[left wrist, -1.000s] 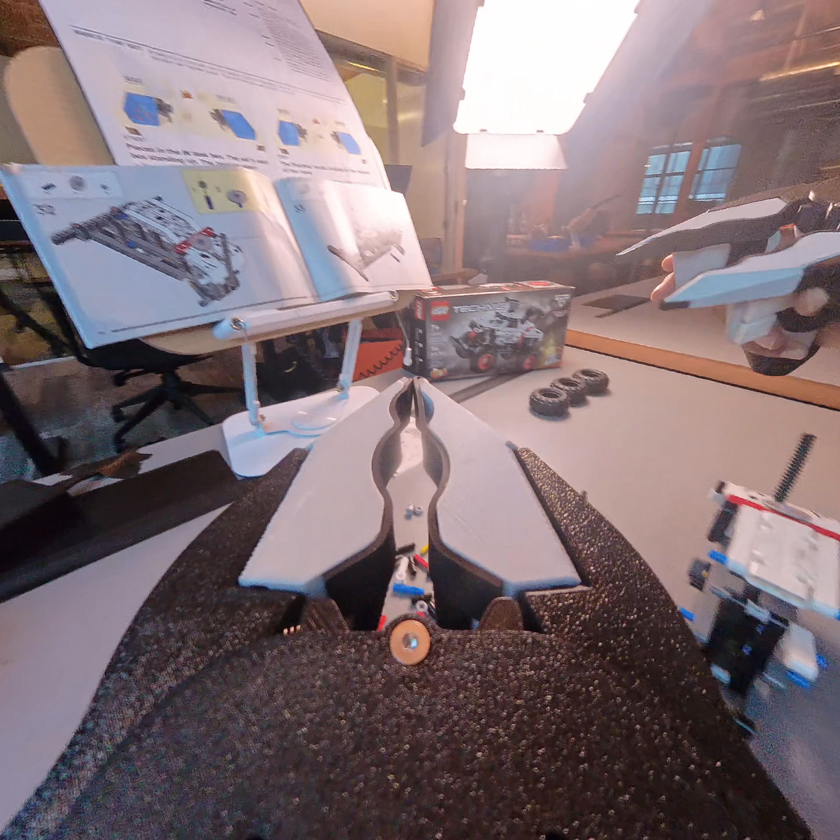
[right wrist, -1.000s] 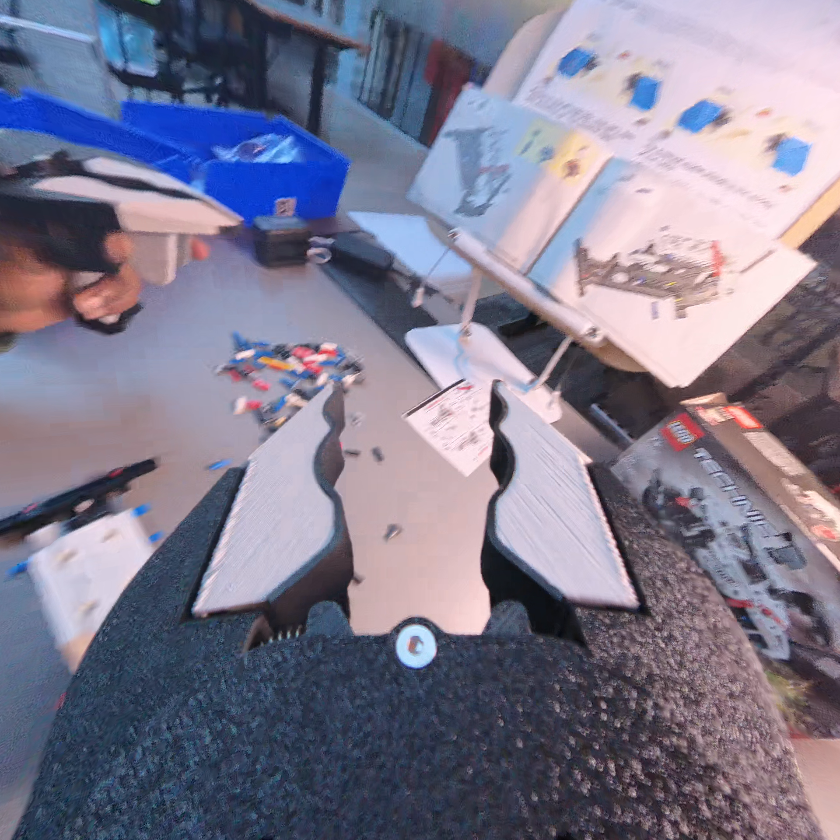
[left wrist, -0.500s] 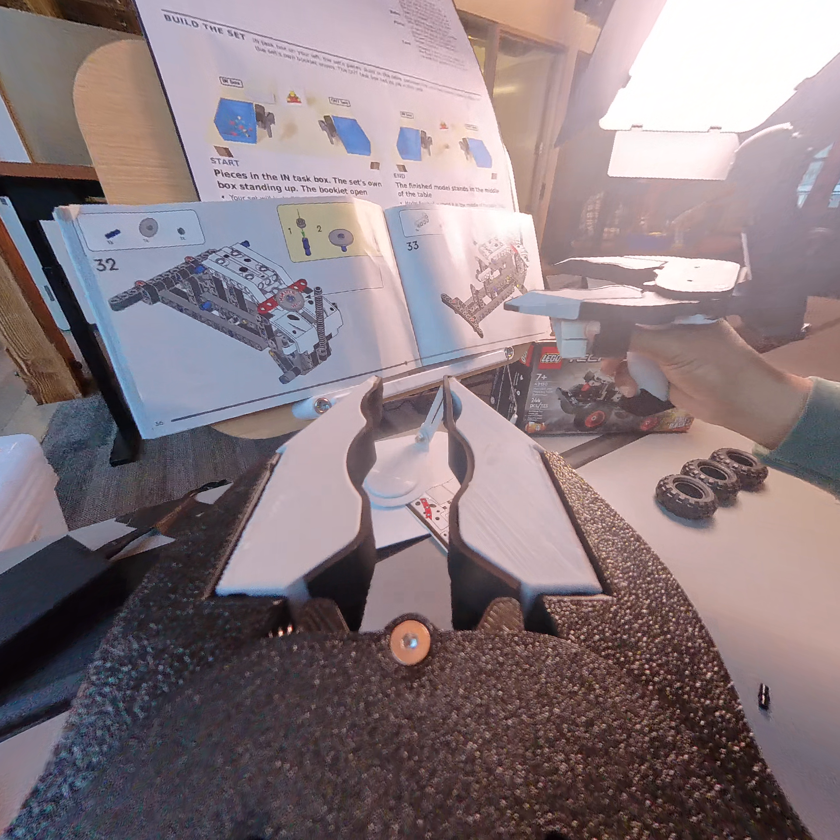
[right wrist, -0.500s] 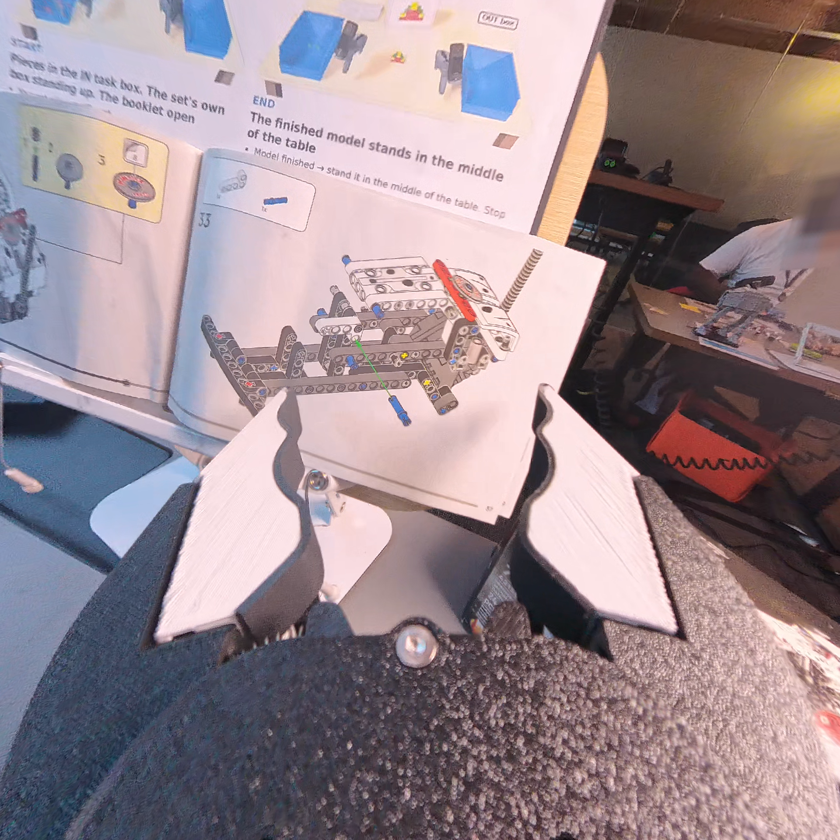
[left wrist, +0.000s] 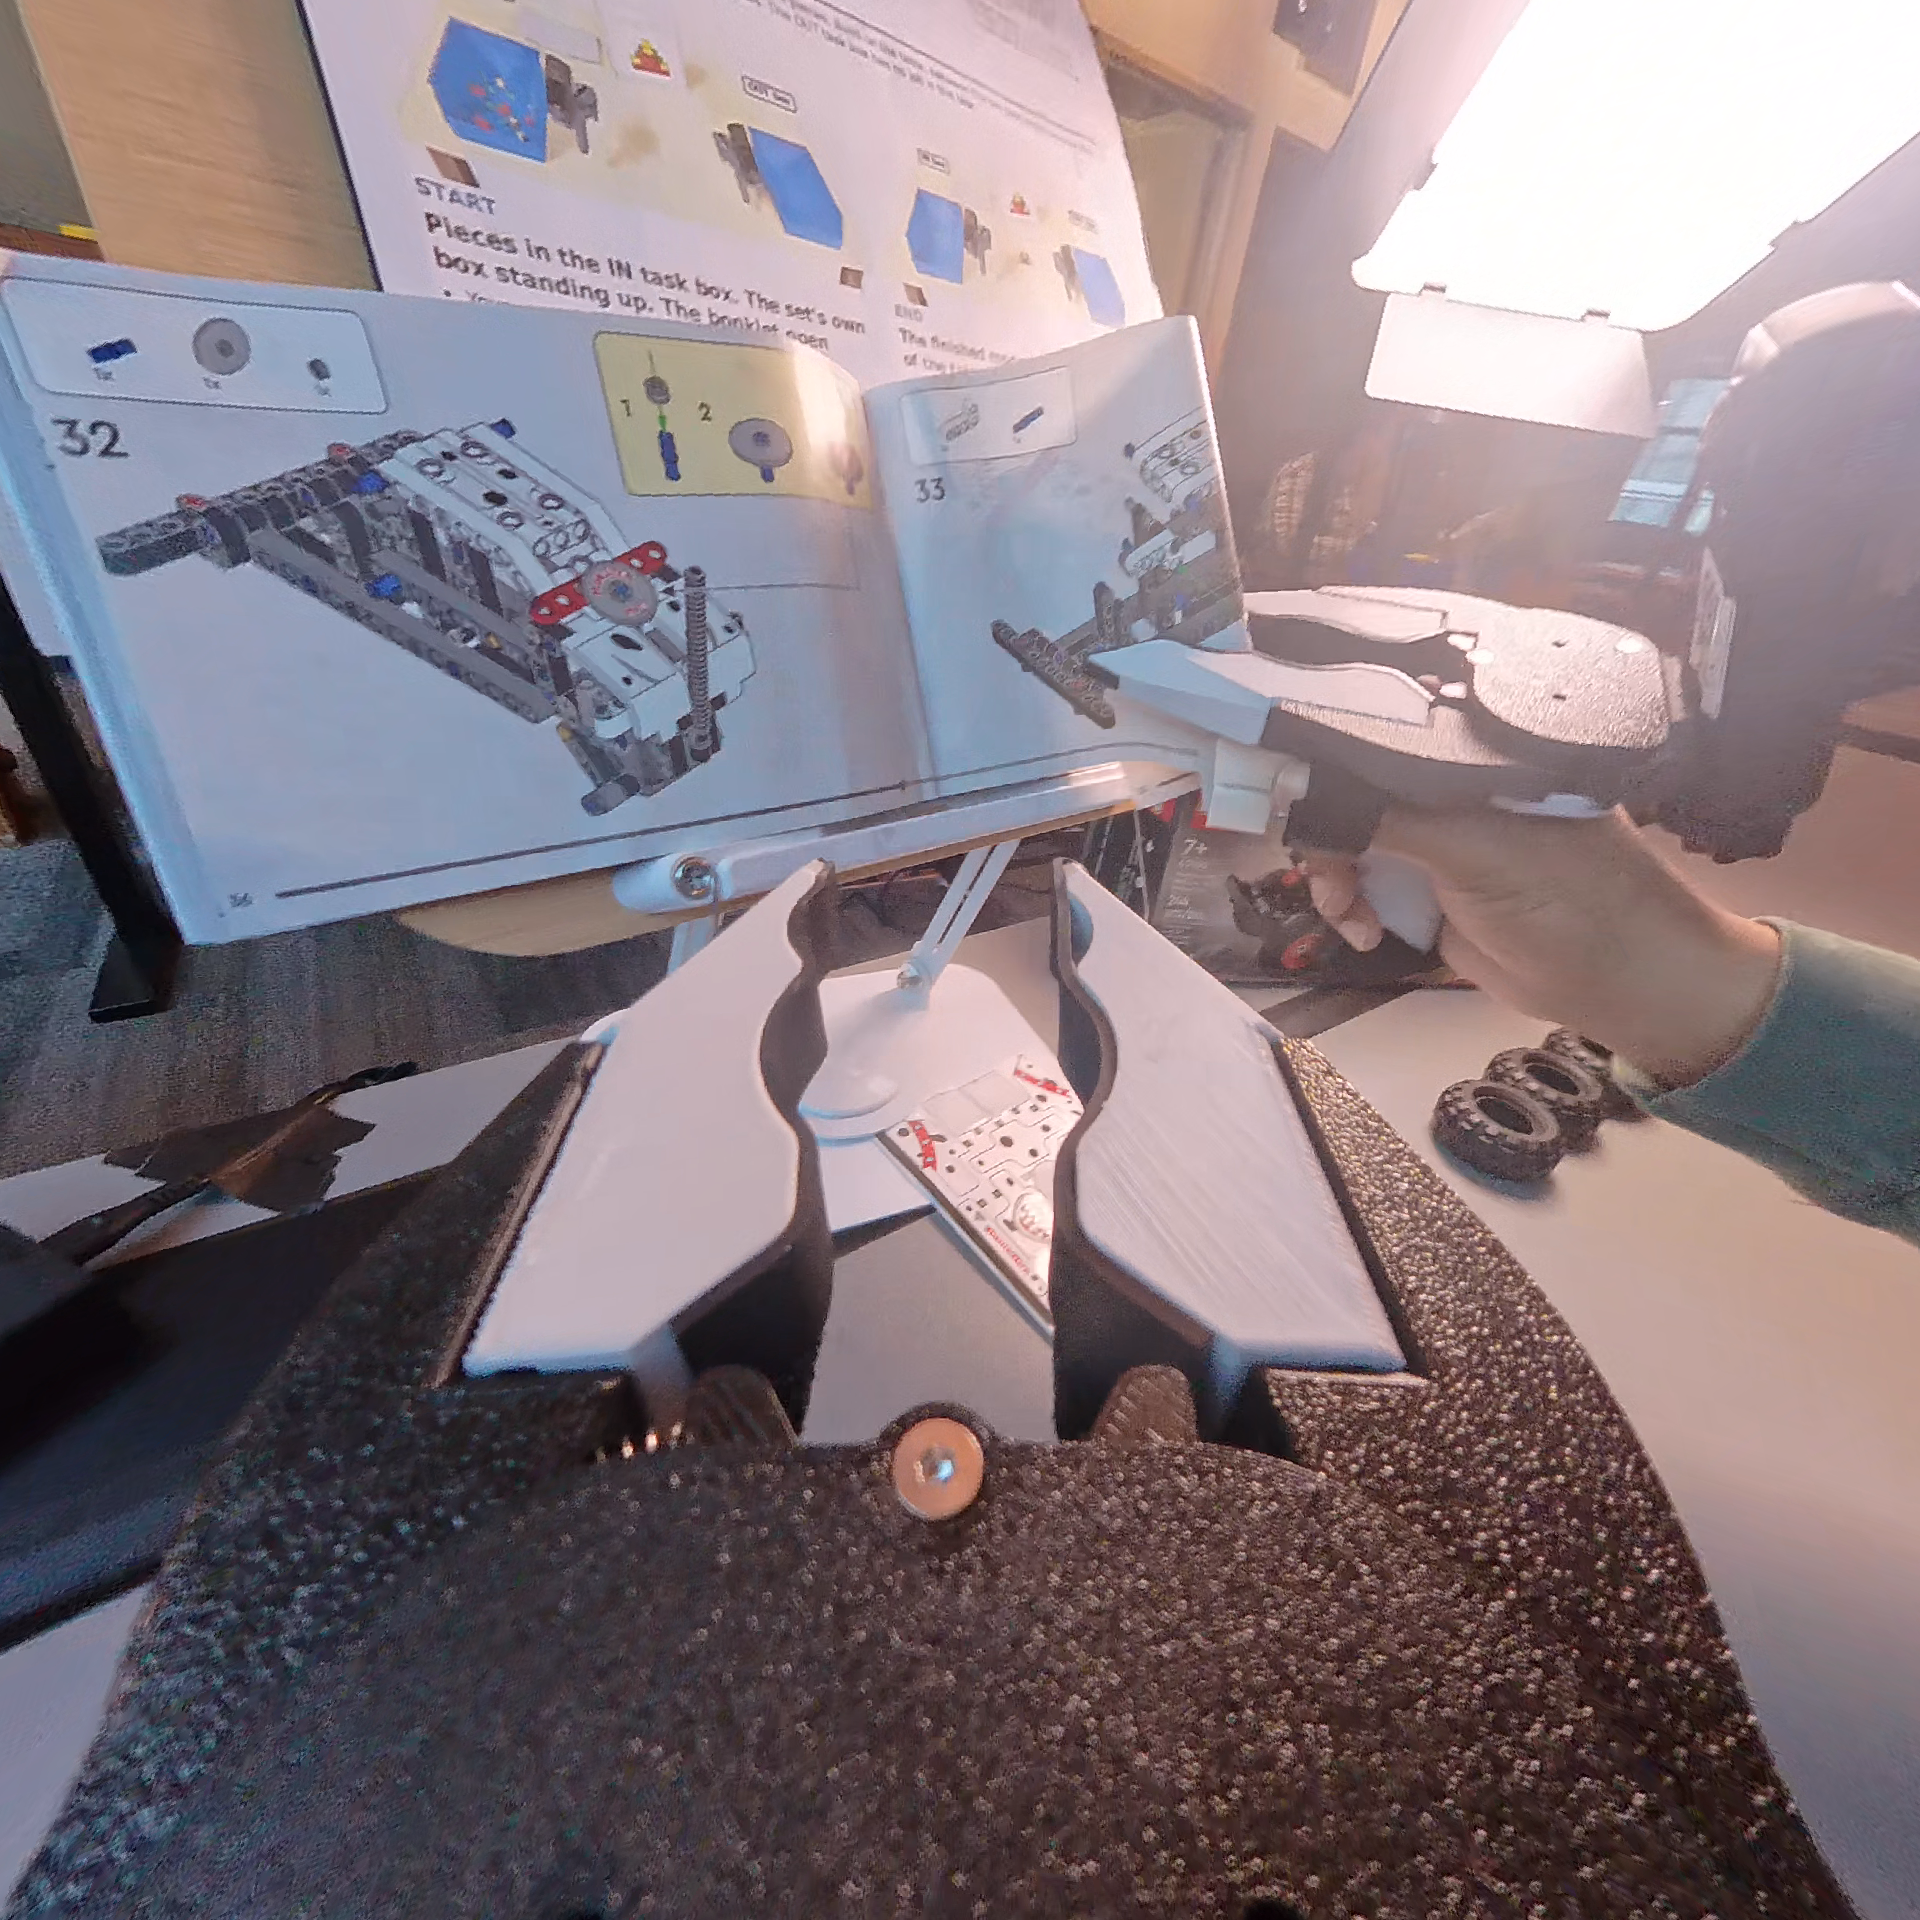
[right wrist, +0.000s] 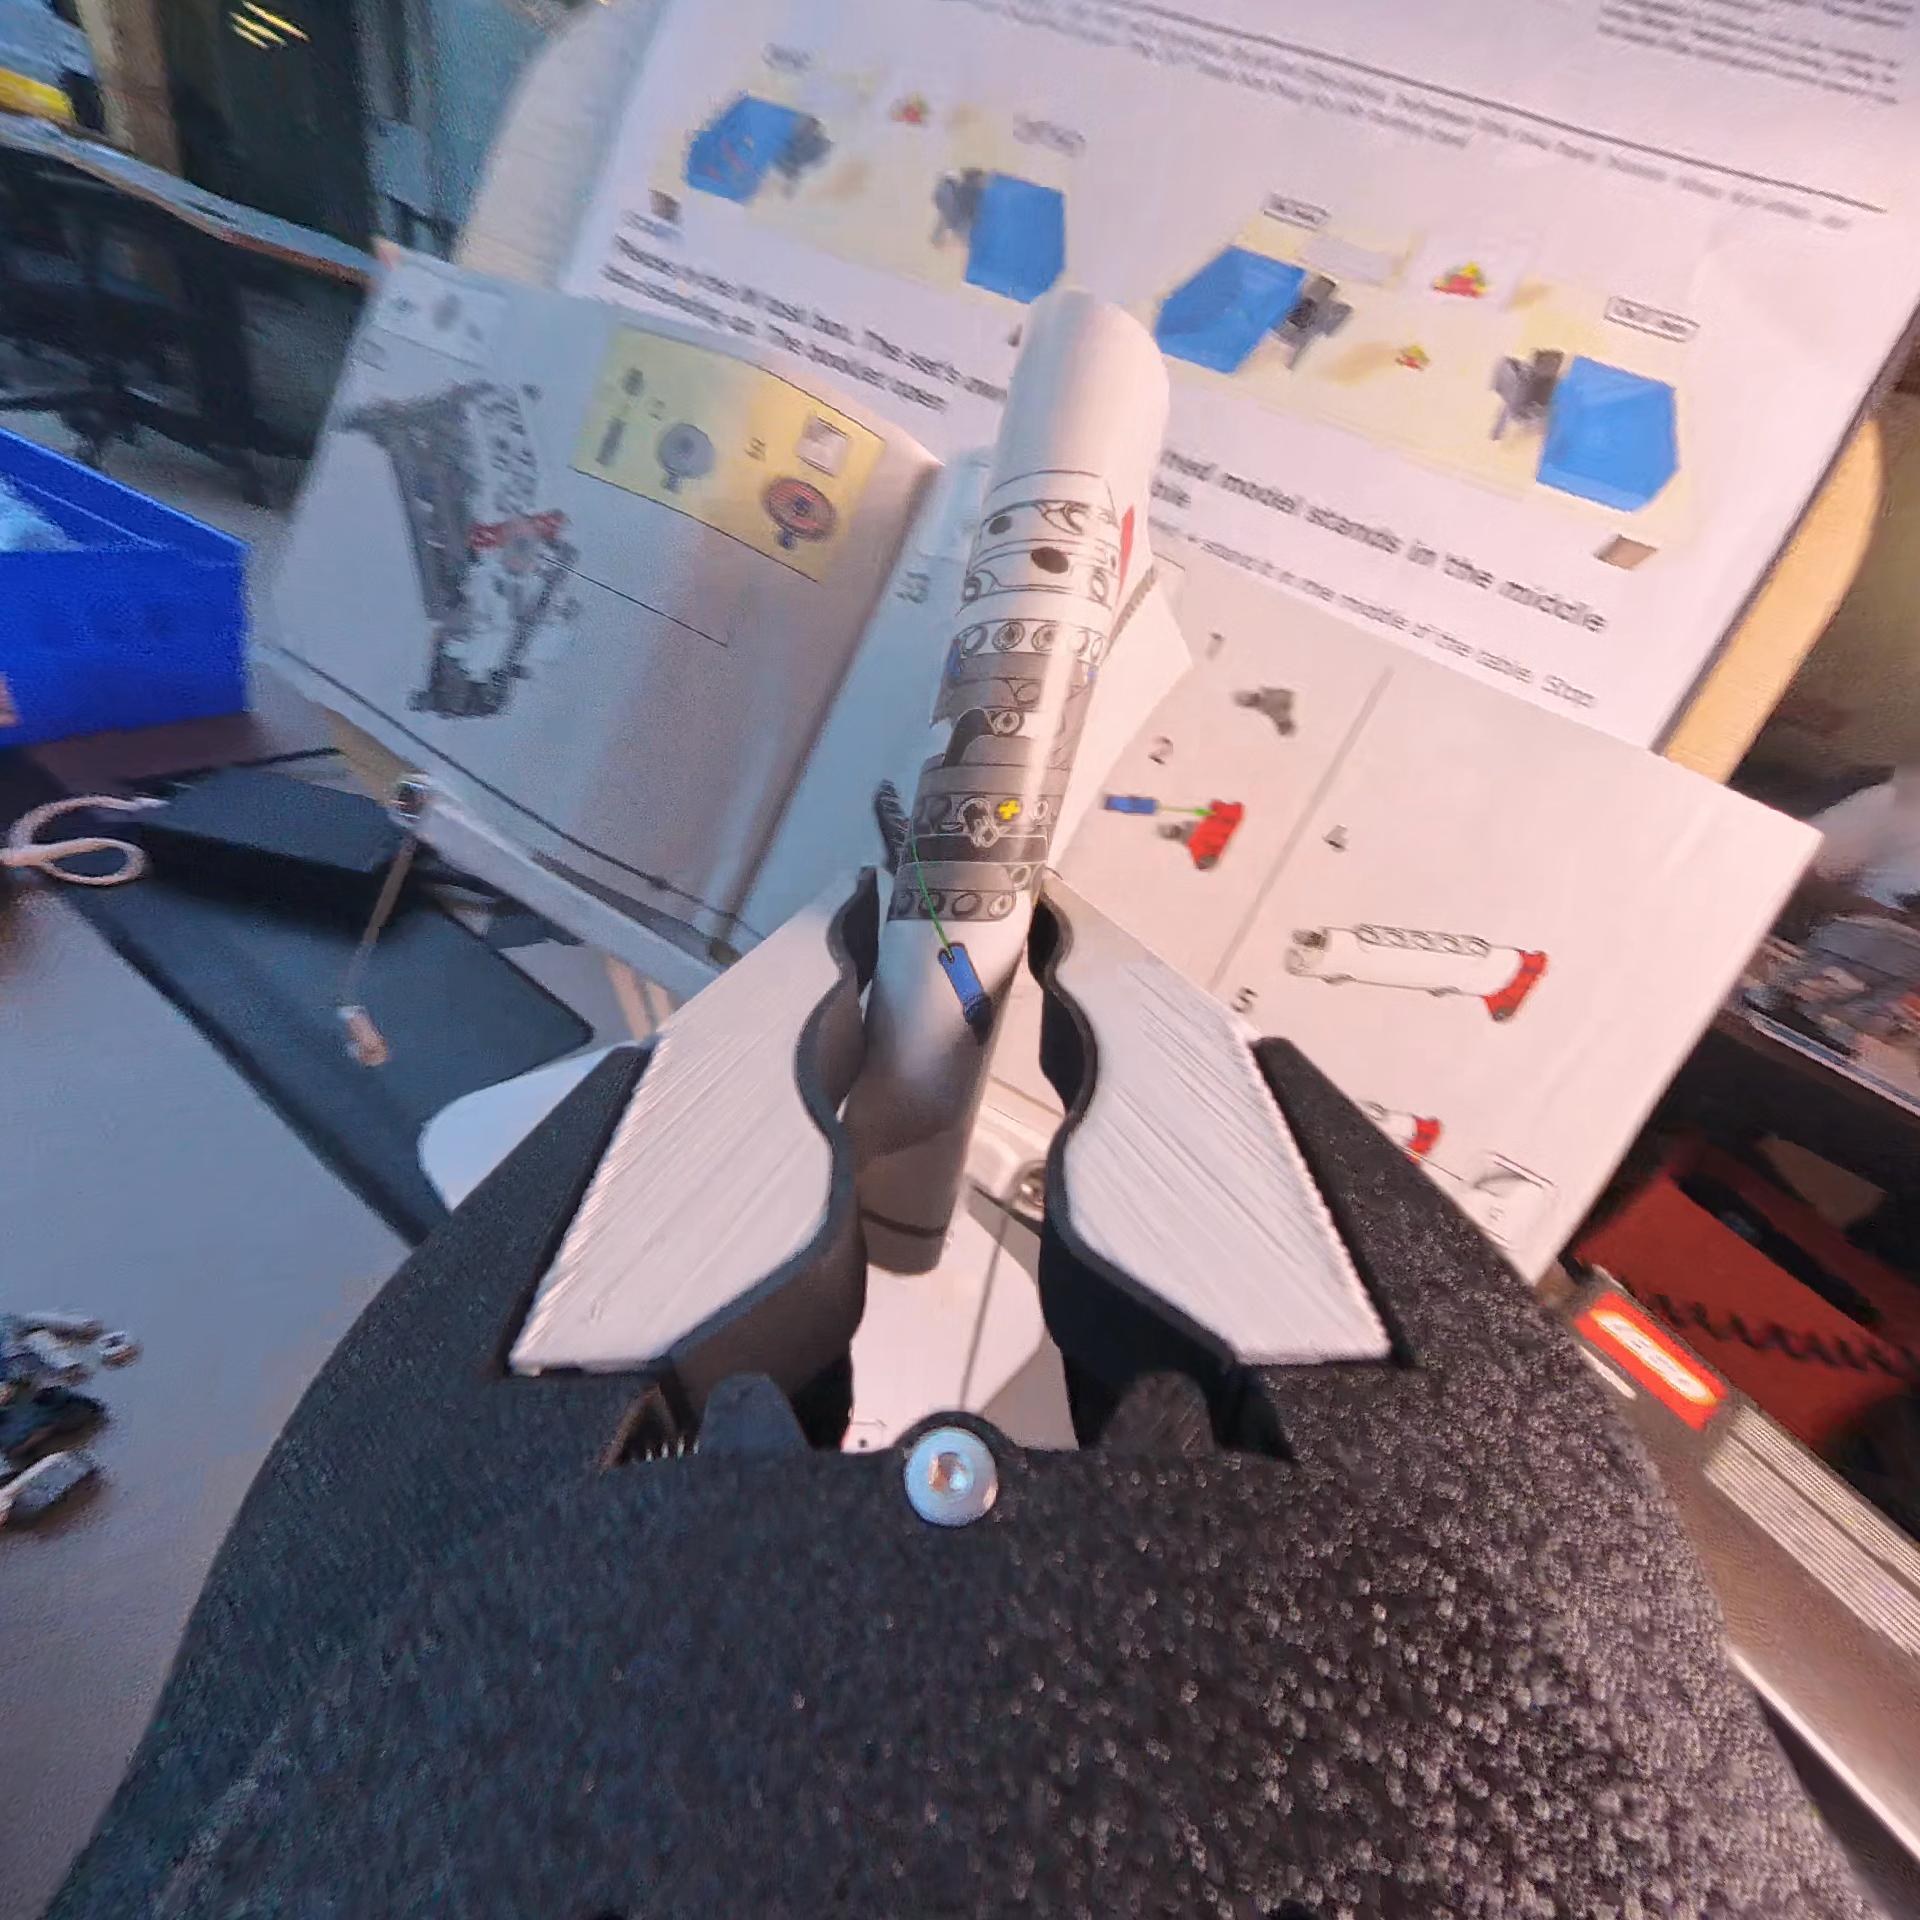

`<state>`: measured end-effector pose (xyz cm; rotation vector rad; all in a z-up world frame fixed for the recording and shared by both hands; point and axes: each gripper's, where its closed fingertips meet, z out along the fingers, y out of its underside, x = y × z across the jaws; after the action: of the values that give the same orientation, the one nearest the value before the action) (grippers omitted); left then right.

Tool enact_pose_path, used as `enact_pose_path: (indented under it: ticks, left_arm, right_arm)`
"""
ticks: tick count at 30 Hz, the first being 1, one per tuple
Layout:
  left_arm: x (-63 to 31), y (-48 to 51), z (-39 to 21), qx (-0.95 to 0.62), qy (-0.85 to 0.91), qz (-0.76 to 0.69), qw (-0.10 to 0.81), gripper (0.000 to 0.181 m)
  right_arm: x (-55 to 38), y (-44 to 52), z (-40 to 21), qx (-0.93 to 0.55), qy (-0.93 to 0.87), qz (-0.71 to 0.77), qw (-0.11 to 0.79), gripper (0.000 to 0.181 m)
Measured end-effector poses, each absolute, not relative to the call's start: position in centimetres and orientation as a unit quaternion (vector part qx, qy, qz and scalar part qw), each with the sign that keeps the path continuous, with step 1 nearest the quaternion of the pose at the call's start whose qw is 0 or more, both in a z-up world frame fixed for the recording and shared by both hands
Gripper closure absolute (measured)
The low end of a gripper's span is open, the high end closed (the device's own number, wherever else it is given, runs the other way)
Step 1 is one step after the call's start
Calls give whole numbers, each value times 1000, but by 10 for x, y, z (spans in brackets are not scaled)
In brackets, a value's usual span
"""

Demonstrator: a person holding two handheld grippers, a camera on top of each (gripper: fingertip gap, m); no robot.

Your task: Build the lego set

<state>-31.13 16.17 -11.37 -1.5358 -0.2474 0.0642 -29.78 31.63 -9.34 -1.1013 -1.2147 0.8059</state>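
We now pinch the right page [right wrist: 1023, 727] of the open white instruction booklet [left wrist: 499, 623] on its stand with the right tongs [right wrist: 951, 925], lifted since half a second ago, so a new building step comes; left tongs [left wrist: 940, 894] spread, empty

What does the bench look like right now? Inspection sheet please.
Surface: pale table, mostly bare.
Job's things: instruction booklet open on white stand; sticker sheet; three tyres; set box; loose pieces.
Clutter: blue bin, black mat.
Grippers: left gripper open, empty; right gripper shut on a booklet page, lifted mid-turn.
Cables: white cord.
Surroundings: instruction poster, bright window.
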Motion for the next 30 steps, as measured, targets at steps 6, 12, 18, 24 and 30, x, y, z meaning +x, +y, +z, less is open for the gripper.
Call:
enact_pose_path:
  ticks: [6,12,18,24,30]
  left_arm:
    - [-301,195,-75,-685,-99,-58,719,121]
    - [-301,237,-72,-707,-120,-162,678,114]
    - [-328,224,-82,-732,-108,-73,669,171]
    - [-349,195,-71,-707,-111,-101,691,167]
    - [-381,162,-61,-666,-180,-131,712,152]
  right_arm:
    - [-309,261,-105,-399,-602,371,583,143]
    - [-312,203,-128,-340,-676,426,496,120]
    - [-278,187,-119,-290,-678,477,477,132]
    - [-298,264,-98,-385,-616,409,552,141]
    - [-345,245,-96,-362,-654,301,592,135]
